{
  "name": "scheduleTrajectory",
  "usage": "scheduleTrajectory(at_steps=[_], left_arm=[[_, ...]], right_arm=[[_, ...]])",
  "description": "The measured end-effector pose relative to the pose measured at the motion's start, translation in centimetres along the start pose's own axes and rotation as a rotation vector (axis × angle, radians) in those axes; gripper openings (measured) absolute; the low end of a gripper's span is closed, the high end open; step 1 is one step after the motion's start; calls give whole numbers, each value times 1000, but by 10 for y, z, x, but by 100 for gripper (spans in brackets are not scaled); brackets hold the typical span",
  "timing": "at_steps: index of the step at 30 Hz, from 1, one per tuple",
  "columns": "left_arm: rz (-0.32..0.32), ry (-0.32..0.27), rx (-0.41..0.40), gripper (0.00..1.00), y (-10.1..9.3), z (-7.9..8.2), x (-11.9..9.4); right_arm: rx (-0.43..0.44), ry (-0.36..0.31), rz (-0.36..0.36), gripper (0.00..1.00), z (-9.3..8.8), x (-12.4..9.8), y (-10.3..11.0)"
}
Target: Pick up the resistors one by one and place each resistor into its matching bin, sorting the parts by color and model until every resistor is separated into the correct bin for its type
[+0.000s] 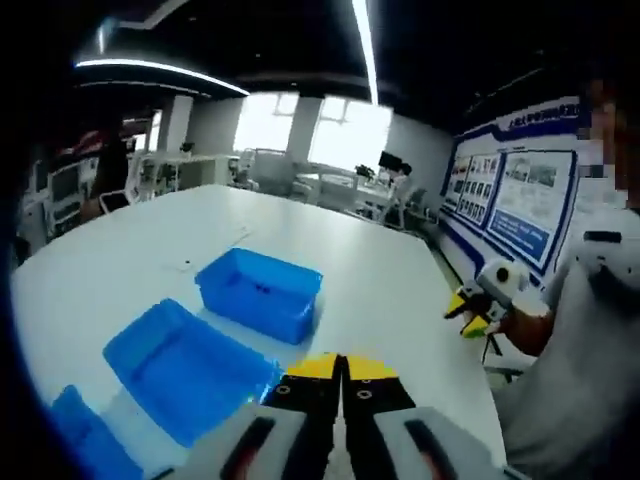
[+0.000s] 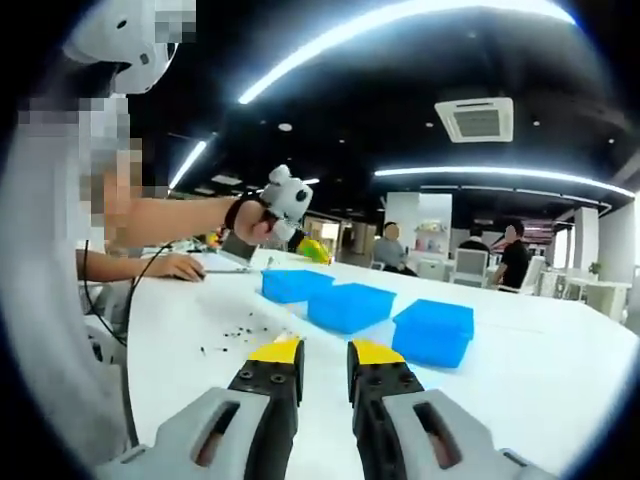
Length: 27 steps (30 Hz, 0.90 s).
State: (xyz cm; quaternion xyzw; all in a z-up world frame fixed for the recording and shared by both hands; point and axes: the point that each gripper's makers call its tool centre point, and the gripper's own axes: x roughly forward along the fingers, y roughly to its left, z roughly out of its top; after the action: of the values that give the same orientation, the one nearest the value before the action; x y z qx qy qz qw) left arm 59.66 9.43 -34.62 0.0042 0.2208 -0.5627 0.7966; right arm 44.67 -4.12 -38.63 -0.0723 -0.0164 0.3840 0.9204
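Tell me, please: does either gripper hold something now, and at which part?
Nothing is held. The left gripper is shut with nothing between its jaws; the right gripper is open and empty.

A broad white table (image 1: 380,290) stretches out ahead of me. In my left gripper view, three blue bins rest directly on it: a deep one (image 1: 260,292) farthest out, a shallower one (image 1: 185,365) nearer, and the corner of a third (image 1: 85,435) at the lower edge. In my right gripper view, the same table (image 2: 560,370) carries the three bins (image 2: 352,305) in a row, with small dark resistors (image 2: 238,333) scattered loose on the white top just beside them.
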Motion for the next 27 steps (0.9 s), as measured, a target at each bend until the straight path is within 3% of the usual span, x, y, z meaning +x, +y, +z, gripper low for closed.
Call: scheduleTrajectory(at_steps=[3, 6, 7, 10, 14, 22, 27], left_arm=[[138, -109, -64, 4, 33, 16, -5], [315, -166, -153, 5, 68, 12, -10], [336, -163, -171, 9, 73, 9, -10], [344, -136, -197, 17, 73, 0, -6], [394, -120, -143, 18, 72, -2, -9], [363, -114, -94, 18, 60, 2, -14], [284, -5, 52, 18, 36, -9, -8]], right_arm=[[1, 3, 2, 20, 0, 0, 0], [1, 7, 6, 20, -1, 1, 1], [1, 8, 7, 20, -1, 2, 2], [5, 8, 10, 20, -1, 1, 4], [13, 17, 10, 20, -4, 0, 6], [14, 20, 1, 20, -4, -1, 5], [16, 19, 6, 20, -4, 1, 7]])
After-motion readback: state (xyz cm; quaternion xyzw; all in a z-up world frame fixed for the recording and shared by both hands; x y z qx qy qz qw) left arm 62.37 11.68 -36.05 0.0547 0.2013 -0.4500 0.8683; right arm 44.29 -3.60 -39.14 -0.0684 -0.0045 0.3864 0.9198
